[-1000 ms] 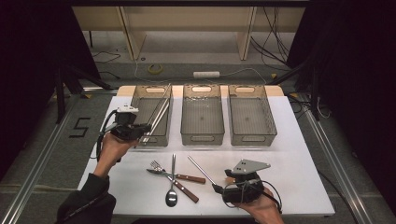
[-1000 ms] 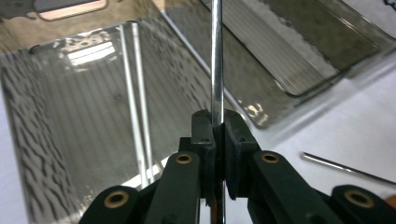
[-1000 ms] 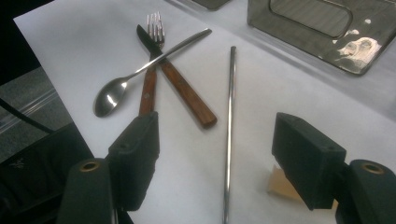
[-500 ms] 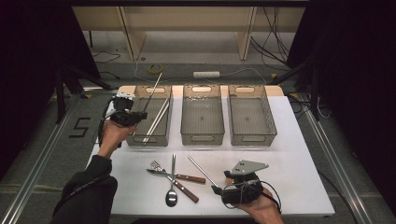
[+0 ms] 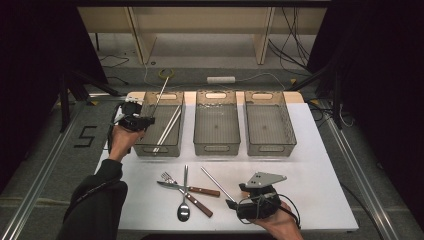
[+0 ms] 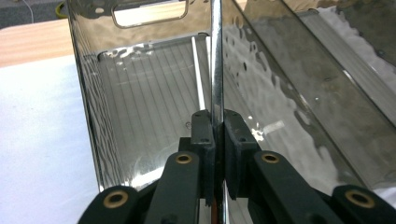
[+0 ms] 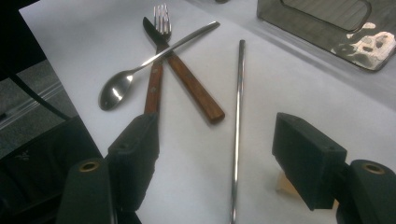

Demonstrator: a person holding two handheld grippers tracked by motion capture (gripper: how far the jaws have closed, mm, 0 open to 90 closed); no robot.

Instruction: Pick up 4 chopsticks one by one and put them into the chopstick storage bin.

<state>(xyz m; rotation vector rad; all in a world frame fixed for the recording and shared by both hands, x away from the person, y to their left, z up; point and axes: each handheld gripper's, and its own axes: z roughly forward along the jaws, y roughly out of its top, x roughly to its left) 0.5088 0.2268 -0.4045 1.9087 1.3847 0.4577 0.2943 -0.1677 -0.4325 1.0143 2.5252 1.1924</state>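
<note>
- Your left claw (image 5: 148, 120) pinches a thin steel chopstick (image 5: 160, 96) above the left smoky plastic bin (image 5: 144, 148); letting go early drops it outside.
- Your right claw (image 7: 219, 158) gapes over another chopstick (image 7: 237, 116); it may roll away.

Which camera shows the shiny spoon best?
The right gripper view: the spoon lies close and sharp, its handle crossing the wooden-handled knife and fork. The high view shows the spoon too, but small and far away. The left gripper view looks into a bin instead.
</note>
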